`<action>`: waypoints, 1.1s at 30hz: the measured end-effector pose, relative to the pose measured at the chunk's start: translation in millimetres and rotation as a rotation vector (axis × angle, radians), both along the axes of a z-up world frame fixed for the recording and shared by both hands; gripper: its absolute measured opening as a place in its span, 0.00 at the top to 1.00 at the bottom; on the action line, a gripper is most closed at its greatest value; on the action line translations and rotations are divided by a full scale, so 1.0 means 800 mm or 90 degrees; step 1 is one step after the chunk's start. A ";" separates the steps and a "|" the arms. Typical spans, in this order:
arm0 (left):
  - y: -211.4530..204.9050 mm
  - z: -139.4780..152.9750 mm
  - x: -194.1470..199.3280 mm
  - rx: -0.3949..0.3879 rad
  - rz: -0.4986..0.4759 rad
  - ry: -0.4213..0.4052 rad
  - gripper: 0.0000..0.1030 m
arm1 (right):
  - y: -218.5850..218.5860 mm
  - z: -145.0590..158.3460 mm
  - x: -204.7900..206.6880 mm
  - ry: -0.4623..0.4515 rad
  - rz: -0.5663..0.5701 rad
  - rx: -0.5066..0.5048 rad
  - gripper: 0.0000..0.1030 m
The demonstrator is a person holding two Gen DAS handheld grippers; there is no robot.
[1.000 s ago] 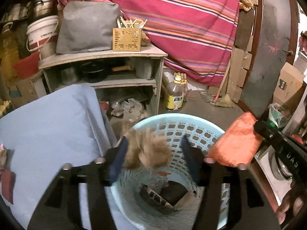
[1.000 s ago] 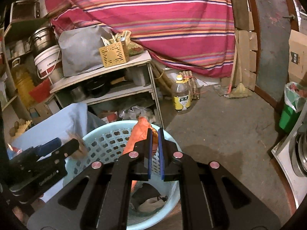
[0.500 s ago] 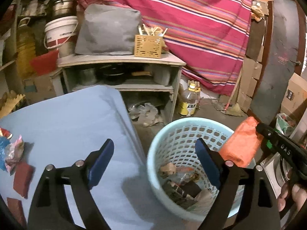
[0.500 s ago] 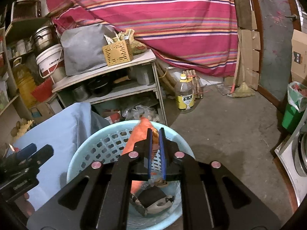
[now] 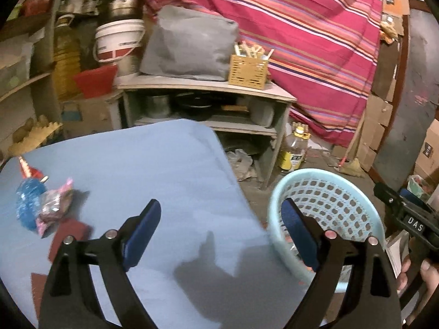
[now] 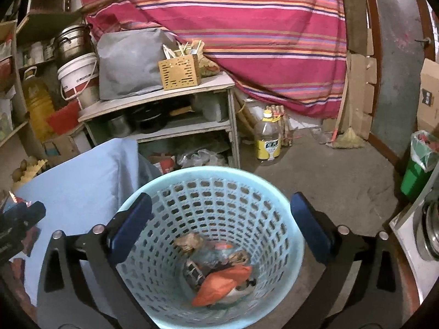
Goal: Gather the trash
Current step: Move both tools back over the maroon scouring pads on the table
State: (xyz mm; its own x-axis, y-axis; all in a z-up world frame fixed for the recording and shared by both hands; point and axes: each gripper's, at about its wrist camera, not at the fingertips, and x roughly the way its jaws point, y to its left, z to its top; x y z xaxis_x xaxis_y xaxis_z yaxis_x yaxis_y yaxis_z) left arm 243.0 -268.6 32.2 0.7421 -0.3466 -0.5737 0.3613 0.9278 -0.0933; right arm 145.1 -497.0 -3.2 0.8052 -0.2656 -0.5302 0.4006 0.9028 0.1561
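A light blue perforated basket (image 6: 269, 192) stands on the floor beside the blue-covered table (image 5: 153, 164); it also shows in the left wrist view (image 5: 337, 189). An orange wrapper (image 6: 222, 285) lies inside it on other scraps. My right gripper (image 6: 219, 227) is open and empty above the basket. My left gripper (image 5: 222, 230) is open and empty over the table's right edge. On the table's left lie a blue wrapper (image 5: 27, 205), a pink foil wrapper (image 5: 53, 203) and a dark red scrap (image 5: 68, 235).
A grey shelf unit (image 5: 208, 87) with a grey bag and a yellow utensil box (image 5: 248, 71) stands behind the table. An oil bottle (image 6: 267, 139) stands on the floor. A green bin (image 6: 417, 170) is at the right. A striped cloth hangs behind.
My left gripper dropped a brown fluffy clump into the basket and swung left over the table. My right gripper opened and the orange wrapper fell into the basket.
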 end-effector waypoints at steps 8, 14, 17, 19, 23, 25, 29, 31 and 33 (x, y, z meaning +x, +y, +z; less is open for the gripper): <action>0.083 -0.002 -0.031 0.016 0.064 -0.008 0.09 | 0.040 0.005 -0.002 -0.013 0.016 0.037 0.04; 0.144 -0.019 -0.056 0.055 0.112 -0.010 0.06 | 0.088 0.006 0.010 -0.008 0.044 0.009 0.04; 0.175 -0.030 -0.068 0.064 0.138 -0.007 0.05 | 0.118 0.004 0.016 -0.003 0.058 -0.017 0.04; 0.194 -0.042 -0.076 0.075 0.160 0.001 0.04 | 0.132 0.002 0.019 0.000 0.070 -0.022 0.04; 0.228 -0.071 -0.088 0.092 0.195 0.020 0.05 | 0.162 -0.004 0.021 0.007 0.093 -0.035 0.04; 0.242 -0.089 -0.090 0.092 0.208 0.040 0.04 | 0.175 -0.007 0.022 0.010 0.104 -0.046 0.04; 0.261 -0.108 -0.091 0.095 0.218 0.072 0.05 | 0.200 -0.011 0.028 0.018 0.124 -0.069 0.04; 0.264 -0.113 -0.093 0.087 0.212 0.084 0.04 | 0.209 -0.014 0.033 0.023 0.131 -0.075 0.04; 0.264 -0.119 -0.094 0.094 0.209 0.091 0.05 | 0.218 -0.018 0.038 0.028 0.139 -0.080 0.04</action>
State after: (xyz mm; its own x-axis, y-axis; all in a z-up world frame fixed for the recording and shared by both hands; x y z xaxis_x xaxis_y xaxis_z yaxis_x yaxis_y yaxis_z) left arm 167.4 -57.2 -63.1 0.7090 -0.0104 -0.7051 0.0365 0.9991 0.0220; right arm 175.8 -322.9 -17.3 0.8271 -0.1539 -0.5406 0.1982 0.9799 0.0243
